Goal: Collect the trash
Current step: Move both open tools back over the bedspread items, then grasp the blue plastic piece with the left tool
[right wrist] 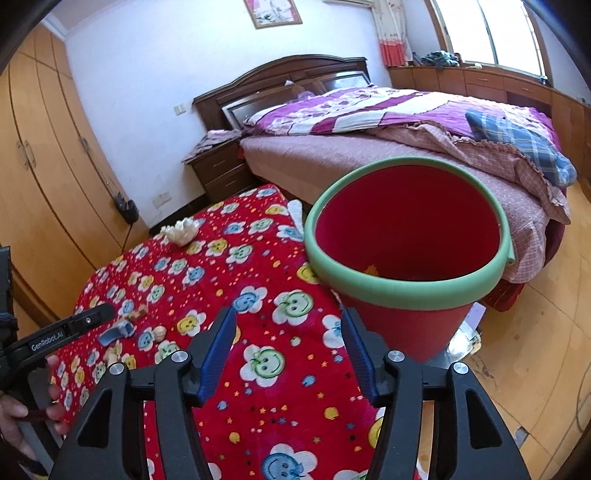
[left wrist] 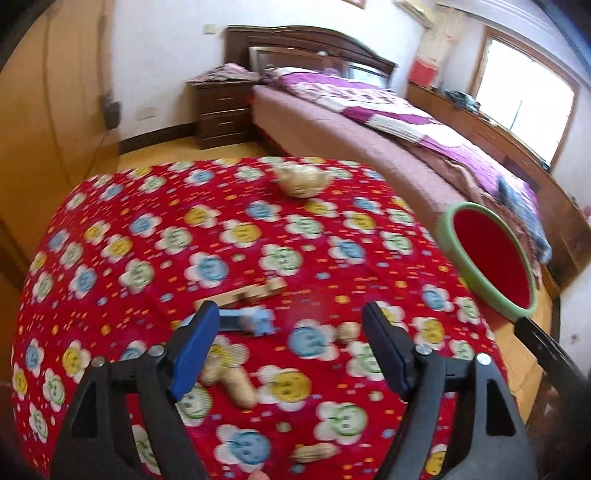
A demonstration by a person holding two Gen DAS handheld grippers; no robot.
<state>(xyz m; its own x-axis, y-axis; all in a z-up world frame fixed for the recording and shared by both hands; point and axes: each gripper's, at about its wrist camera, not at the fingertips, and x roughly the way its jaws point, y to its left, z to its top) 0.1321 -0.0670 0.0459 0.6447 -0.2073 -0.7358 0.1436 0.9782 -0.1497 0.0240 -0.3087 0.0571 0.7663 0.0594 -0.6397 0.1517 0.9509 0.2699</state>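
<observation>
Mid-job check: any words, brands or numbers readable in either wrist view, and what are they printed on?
"GenRobot.AI": white lettering on the black body of the left tool, seen at the left edge of the right wrist view.
Framed picture on the wall: too small to read any text.
Nothing else carries legible text; the left wrist view is blurred.

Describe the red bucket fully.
The bucket is red, plastic-looking and tapers toward its base, with a thick pale green rim that has a gap on the bed side. It stands upright and open off the corner of the flowered cloth, near the bed. Small yellowish bits lie inside. No gripper touches it.
</observation>
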